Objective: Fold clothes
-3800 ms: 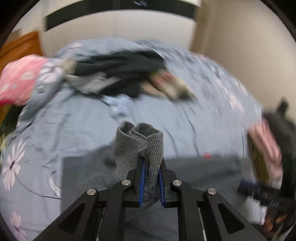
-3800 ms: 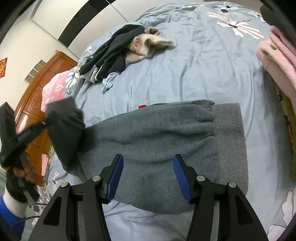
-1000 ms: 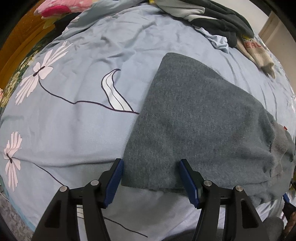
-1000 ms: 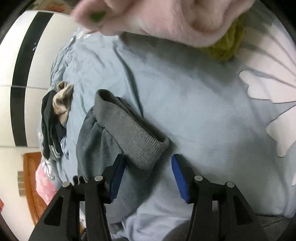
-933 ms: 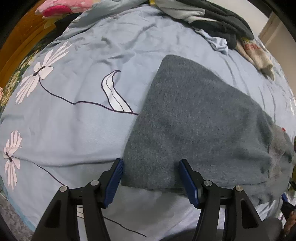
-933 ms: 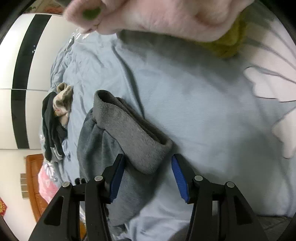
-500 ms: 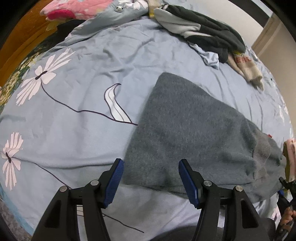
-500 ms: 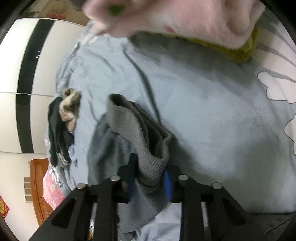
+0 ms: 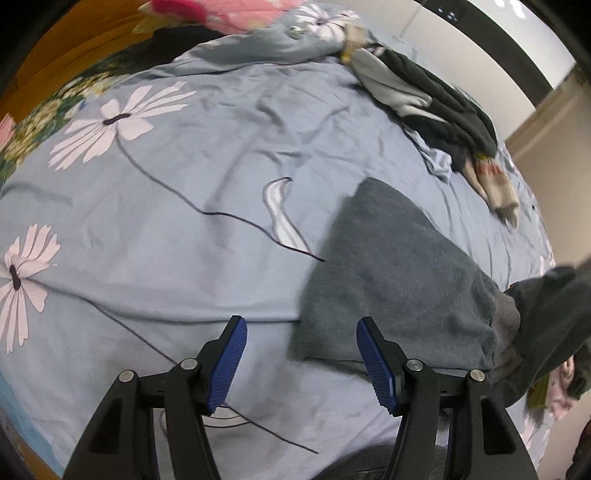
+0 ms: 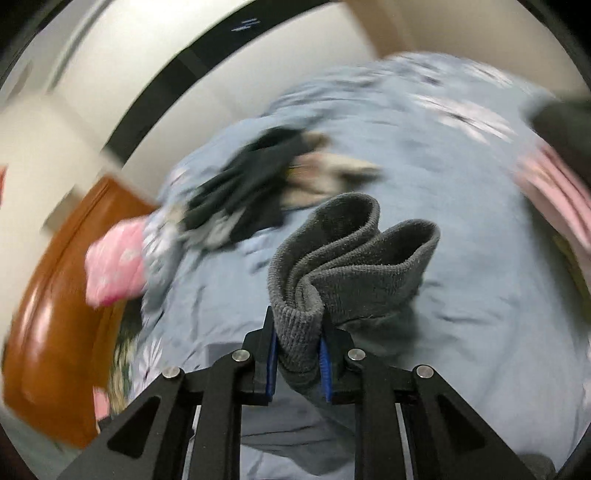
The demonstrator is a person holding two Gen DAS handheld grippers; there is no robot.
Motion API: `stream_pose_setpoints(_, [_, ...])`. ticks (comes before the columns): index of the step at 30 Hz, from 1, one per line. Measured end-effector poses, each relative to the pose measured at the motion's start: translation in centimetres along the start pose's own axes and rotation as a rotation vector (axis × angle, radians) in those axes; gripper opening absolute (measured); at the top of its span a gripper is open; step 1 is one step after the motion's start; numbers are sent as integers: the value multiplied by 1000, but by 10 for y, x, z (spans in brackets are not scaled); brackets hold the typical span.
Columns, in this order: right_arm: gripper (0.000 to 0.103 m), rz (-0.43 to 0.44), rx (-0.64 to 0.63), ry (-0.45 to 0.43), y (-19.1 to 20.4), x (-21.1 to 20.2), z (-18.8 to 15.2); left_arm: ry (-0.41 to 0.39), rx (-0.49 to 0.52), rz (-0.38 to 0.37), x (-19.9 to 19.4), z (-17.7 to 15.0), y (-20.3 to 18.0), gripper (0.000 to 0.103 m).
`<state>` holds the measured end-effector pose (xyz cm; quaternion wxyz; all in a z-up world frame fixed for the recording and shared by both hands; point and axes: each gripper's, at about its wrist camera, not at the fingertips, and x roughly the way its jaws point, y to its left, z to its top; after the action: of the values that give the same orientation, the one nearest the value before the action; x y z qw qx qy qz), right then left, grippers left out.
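A grey garment lies folded on the blue floral bedsheet, its ribbed band end raised at the right. My left gripper hovers open above the sheet, just left of the garment's near corner, holding nothing. In the right wrist view my right gripper is shut on the grey ribbed band, which bunches up in folds above the fingers and is lifted off the bed. That view is motion-blurred.
A heap of dark, light-blue and beige clothes lies at the far side of the bed. A pink item rests by the wooden headboard. Pink folded clothes sit at the right.
My right gripper shut on the ribbed band and lifted it, swinging upward. The left gripper drifted left and back off the garment's corner, staying open.
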<state>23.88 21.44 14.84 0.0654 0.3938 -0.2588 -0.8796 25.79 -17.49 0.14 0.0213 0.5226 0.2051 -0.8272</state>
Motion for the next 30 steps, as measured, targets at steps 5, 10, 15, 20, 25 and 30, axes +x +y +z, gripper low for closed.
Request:
stream_pose_setpoints(5, [19,51,-171,112,83,57,-25,-14,-50,-10,-6,4,26,66])
stream_pose_setpoints(10, [19,24,-321,298,133,127,-80,-9,-79,-16,-8,3,46,66])
stream_pose_setpoints(15, [21,-11,-414,418,144,158,-125,6,-108,-81,-3,4,50,66])
stream_pose_setpoints(20, [40,67,-398,500,138,163,-124,17,-147,-198,1,9,45,66])
stream_pose_setpoints(25, [45,202,-319,483,121,130,-103,38,-205,-372,9,18,31,67])
stream_pose_setpoints(30, [49,131,-260,370,78,86,-72,114,-196,-438,36,25,6,71])
